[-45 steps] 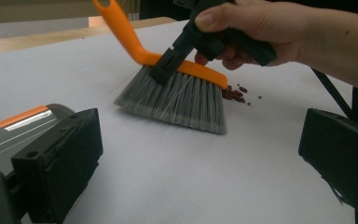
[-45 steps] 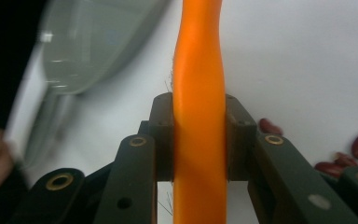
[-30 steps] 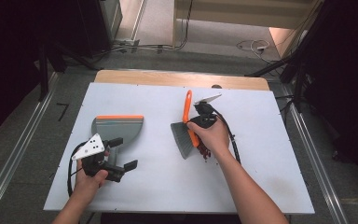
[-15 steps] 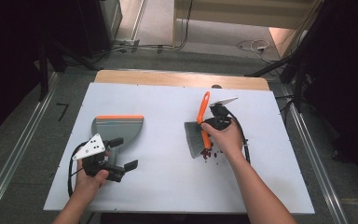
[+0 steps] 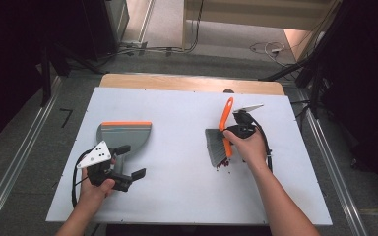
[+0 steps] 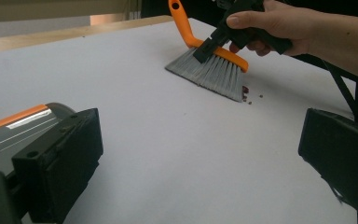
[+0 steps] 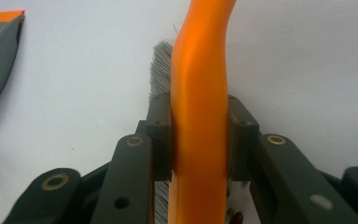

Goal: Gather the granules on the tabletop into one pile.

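We note right gripper (image 5: 232, 129): fingers clamped on orange-handled grey-bristled hand brush (image 5: 220, 145), bristles on white worktop (image 5: 177, 118) beside small dark crumbs (image 5: 223, 165) | left gripper (image 5: 128, 162): fingers wide apart, empty, just beside grey orange-edged plastic dustpan (image 5: 124, 134).

The high view looked down on the worktop (image 5: 177, 196); the left gripper view faced across it, sharing the brush (image 6: 214, 65), which the right gripper view saw close.

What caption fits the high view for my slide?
Right gripper clamps the brush by some crumbs; left gripper open near the dustpan.
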Action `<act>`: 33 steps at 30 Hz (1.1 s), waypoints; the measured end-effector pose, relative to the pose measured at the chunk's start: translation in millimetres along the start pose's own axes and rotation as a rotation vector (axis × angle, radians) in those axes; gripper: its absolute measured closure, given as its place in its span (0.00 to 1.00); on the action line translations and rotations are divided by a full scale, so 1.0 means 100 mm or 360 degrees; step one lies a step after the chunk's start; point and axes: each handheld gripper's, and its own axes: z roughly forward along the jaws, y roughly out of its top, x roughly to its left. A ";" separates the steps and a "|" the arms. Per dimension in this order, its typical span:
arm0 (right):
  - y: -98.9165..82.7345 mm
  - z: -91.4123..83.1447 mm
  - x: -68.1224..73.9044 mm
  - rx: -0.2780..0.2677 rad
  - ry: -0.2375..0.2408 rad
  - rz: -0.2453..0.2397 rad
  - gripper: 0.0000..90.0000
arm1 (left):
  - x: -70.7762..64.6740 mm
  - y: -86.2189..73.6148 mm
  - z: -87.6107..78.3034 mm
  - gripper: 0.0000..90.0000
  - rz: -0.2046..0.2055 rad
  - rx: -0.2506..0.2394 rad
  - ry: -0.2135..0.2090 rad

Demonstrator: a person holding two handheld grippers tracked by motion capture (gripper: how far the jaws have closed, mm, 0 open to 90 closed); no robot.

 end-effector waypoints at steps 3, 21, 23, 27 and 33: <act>-0.01 -0.02 -0.02 -0.0012 0.0056 0.0000 0.75 | 0.00 0.00 0.01 0.00 -0.0001 0.0007 0.0001; -0.15 -0.61 0.54 0.0025 0.0041 -0.0964 0.76 | 0.02 0.00 0.01 0.00 -0.0002 0.0006 0.0004; -0.25 -0.61 0.57 0.0120 -0.0015 -0.1110 0.76 | 0.01 0.00 0.01 0.00 -0.0006 0.0009 0.0001; -0.45 -0.57 0.60 0.0228 -0.0084 -0.1381 0.76 | 0.01 0.00 0.03 0.00 -0.0007 0.0011 0.0000; -0.69 -0.64 0.68 0.0309 -0.0048 -0.1600 0.76 | 0.00 0.00 0.04 0.00 -0.0005 0.0016 0.0006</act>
